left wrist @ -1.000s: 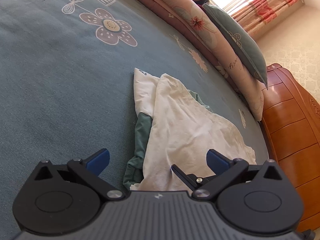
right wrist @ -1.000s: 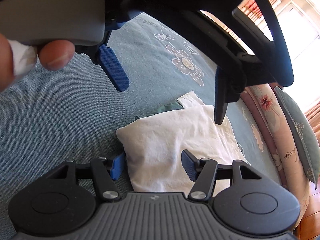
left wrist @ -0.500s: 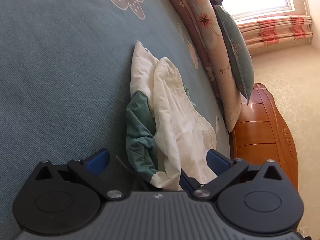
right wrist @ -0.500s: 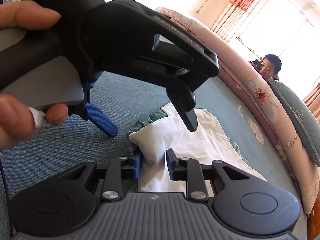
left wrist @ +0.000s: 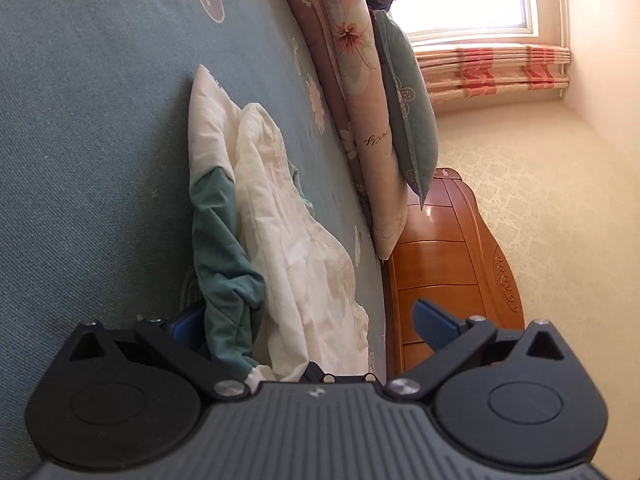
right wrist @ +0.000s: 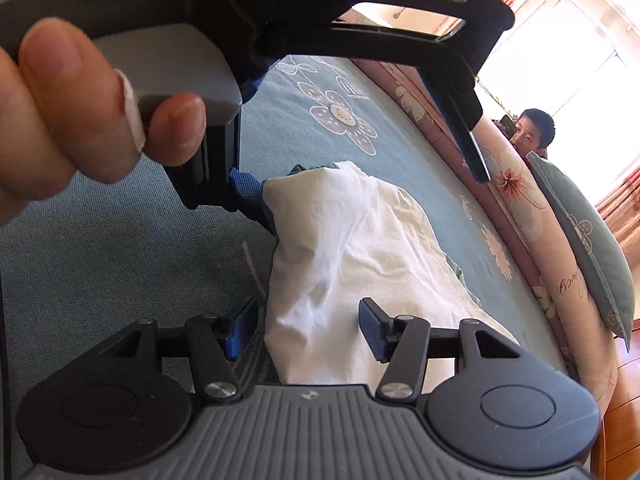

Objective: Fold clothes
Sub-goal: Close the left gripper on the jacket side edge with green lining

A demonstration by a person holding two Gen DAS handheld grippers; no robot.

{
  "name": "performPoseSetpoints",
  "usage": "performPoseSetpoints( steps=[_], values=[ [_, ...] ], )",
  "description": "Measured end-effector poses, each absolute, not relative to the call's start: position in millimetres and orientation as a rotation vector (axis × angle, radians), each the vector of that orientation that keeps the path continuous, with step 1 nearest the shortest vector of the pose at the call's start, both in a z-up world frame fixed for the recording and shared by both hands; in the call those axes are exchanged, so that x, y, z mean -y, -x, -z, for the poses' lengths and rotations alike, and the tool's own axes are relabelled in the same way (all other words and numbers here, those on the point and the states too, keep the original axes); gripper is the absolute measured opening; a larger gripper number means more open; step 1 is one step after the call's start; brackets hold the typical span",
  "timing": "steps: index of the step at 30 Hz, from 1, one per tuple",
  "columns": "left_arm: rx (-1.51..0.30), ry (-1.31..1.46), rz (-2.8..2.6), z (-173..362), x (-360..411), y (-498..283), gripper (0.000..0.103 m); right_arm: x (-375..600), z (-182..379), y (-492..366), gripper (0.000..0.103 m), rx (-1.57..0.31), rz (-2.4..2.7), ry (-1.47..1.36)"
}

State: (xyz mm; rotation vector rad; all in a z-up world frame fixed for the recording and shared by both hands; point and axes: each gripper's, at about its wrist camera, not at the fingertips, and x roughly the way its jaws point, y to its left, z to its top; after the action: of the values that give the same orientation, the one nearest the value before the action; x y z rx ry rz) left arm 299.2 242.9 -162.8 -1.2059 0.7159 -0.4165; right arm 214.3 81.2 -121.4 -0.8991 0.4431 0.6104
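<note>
**Fold partly formed, garment not yet squared off**

The garment, white with green sleeves, lies bunched on the blue-green bedspread, near the rolled floral quilt and the green pillow along the far edge. In the left wrist view one green sleeve sits crumpled under the white body, whose edges are uneven and rumpled. The piece is doubled over itself at least once, but no neat rectangle is visible.

The left gripper stands with its jaws wide apart, the near end of the cloth lying loosely between them; neither pad presses on it. The right gripper has its jaws opening, with a fold of white cloth between them but no pad bearing on it. The person's left hand shows at upper left of the right wrist view, holding the other tool's handle.

Assessment: the task appears roughly at mid-stage. Remaining work, as judged: tuck in the loose sleeve, smooth the wrinkles, and make a final fold. A person sits beyond the quilt, clear of the work.
</note>
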Motion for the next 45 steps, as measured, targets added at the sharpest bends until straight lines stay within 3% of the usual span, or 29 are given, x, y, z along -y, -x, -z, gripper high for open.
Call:
performPoseSetpoints(
  steps=[1, 3, 4, 6, 14, 24, 36, 39, 41, 45],
  values=[
    [-0.718, 1.206, 0.415, 163.4, -243.5, -299.3, 0.102, -82.6, 124.9, -217.7, 0.057, -0.419, -0.591, 0.919],
    [-0.725, 1.204, 0.409, 164.7, -244.2, -299.9, 0.102, -84.1, 129.3, -223.5, 0.034, -0.383, -0.559, 0.942],
    [-0.729, 1.193, 0.391, 164.7, -244.4, -299.9, 0.102, -82.6, 126.7, -224.4, 0.016, -0.389, -0.561, 0.922],
    [-0.729, 1.158, 0.328, 163.4, -245.3, -299.3, 0.102, -79.5, 121.4, -226.3, 0.012, -0.401, -0.565, 0.881],
    [-0.763, 1.172, 0.327, 171.9, -255.0, -320.4, 0.102, -70.1, 108.3, -235.2, 0.011, -0.436, -0.598, 0.812],
    [-1.063, 0.860, 0.426, 162.3, -244.7, -403.1, 0.102, -59.8, 111.2, -231.4, 0.011, -0.461, -0.630, 0.751],
    [-0.992, 0.632, 0.474, 150.9, -219.8, -401.0, 0.100, -49.0, 116.6, -230.4, 0.015, -0.464, -0.649, 0.719],
    [-1.016, 0.600, 0.407, 144.9, -220.3, -400.5, 0.086, -39.2, 114.4, -224.9, 0.022, -0.481, -0.665, 0.687],
    [-1.025, 0.511, 0.340, 139.1, -215.2, -395.7, 0.050, -27.9, 110.3, -222.8, 0.024, -0.507, -0.682, 0.642],
    [-1.038, 0.469, 0.285, 136.3, -218.1, -384.2, 0.028, 1.4, 101.0, -224.9, 0.024, -0.610, -0.719, 0.503]
  ],
)
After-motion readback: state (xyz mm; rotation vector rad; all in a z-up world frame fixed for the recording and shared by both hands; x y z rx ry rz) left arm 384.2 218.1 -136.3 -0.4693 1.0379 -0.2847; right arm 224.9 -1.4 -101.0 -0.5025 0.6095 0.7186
